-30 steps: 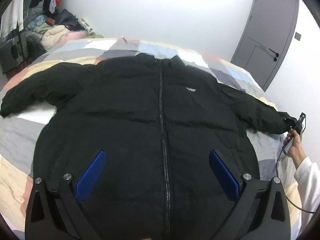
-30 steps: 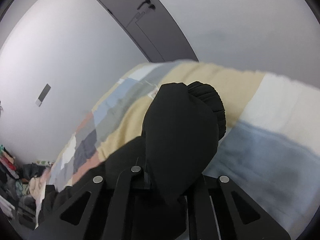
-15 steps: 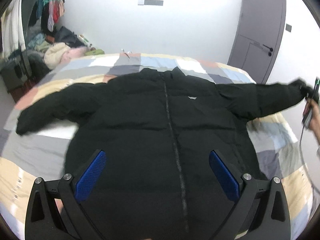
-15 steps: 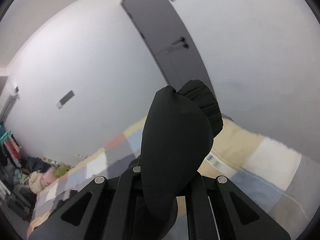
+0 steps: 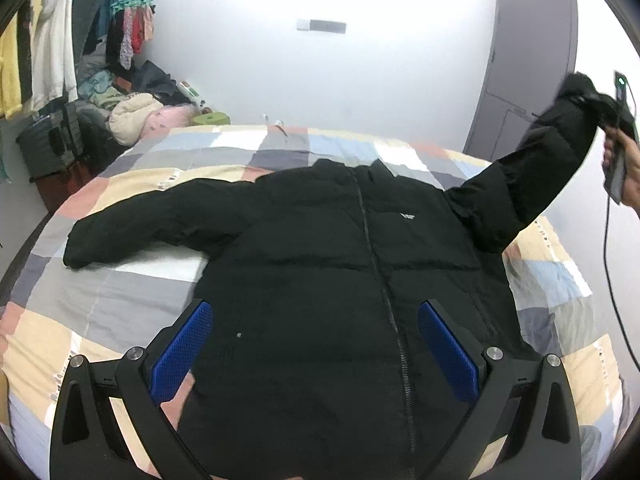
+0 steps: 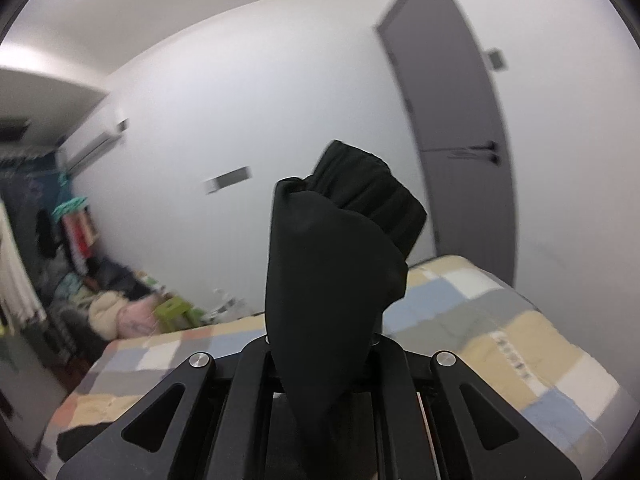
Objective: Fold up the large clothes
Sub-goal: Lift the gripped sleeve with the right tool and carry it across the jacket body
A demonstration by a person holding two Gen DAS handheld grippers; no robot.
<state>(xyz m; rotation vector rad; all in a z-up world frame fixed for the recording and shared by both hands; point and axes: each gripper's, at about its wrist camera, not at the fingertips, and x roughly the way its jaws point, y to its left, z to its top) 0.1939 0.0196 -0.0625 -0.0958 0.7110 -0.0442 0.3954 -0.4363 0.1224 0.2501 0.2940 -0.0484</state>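
I hold the jacket [image 5: 340,280] sleeve [image 6: 332,264] pinched in my right gripper [image 6: 320,360], lifted above the bed [image 5: 120,312]; my left gripper [image 5: 316,344] hovers wide open, empty. Next, I judge: lay the sleeve across the chest.

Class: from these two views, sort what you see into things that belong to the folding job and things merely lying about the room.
In the job: jacket; its sleeve, clamped in the right gripper; left gripper, open above the jacket; bed beneath.

Lying about: hanging clothes; clothes pile; door.
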